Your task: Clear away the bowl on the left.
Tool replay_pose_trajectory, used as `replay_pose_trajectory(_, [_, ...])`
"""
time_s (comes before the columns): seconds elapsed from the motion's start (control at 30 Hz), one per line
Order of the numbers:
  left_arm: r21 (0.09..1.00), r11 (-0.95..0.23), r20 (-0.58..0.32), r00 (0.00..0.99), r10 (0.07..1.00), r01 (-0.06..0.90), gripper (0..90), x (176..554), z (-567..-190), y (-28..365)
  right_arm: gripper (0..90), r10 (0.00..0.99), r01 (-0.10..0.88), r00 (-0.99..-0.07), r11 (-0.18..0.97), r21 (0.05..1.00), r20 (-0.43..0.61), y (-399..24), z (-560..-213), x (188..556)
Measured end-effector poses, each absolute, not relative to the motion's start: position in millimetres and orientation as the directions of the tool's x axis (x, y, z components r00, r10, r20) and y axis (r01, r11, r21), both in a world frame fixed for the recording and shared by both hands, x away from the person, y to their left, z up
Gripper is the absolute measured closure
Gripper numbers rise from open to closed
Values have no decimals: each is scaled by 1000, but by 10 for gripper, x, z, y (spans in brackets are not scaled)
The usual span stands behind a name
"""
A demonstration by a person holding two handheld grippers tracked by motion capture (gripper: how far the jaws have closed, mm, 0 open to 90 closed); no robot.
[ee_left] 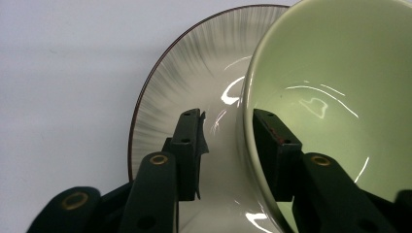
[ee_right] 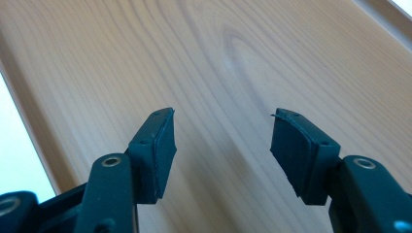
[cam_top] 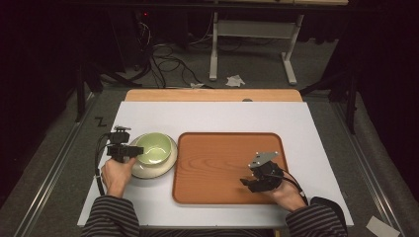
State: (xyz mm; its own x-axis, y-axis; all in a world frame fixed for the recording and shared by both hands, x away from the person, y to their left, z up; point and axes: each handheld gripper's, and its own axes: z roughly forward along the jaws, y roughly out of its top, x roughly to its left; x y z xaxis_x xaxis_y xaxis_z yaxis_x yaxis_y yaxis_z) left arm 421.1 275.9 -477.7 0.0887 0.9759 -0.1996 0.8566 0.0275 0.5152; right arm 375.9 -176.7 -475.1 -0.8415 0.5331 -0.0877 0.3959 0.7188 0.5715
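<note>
A pale green bowl stands on a cream plate with a dark rim, left of a wooden tray. My left gripper is at the bowl's left side. In the left gripper view the bowl has its wall between the jaws of my left gripper: one pad is inside, and the outer pad stands a small gap off the wall, above the plate. My right gripper hovers over the tray's near right part, open, with bare tray wood between the jaws of the right gripper.
A white mat covers the table under the tray and the plate. A wooden strip runs along the table's far edge. Beyond it are a floor with cables and a white stand.
</note>
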Motion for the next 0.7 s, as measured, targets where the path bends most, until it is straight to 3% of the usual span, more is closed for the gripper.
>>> replay_pose_trajectory(0.3, [501,46,-248,92,964,865,804,4246,-4804,2734,432,533,395,-841,720,571,-89,-1767,-4753,3759])
replay_pose_trajectory(0.7, [490,70,-290,87,953,869,837,4267,-4809,2761,432,533,395,-842,720,571,-89,-1765,-4753,3757])
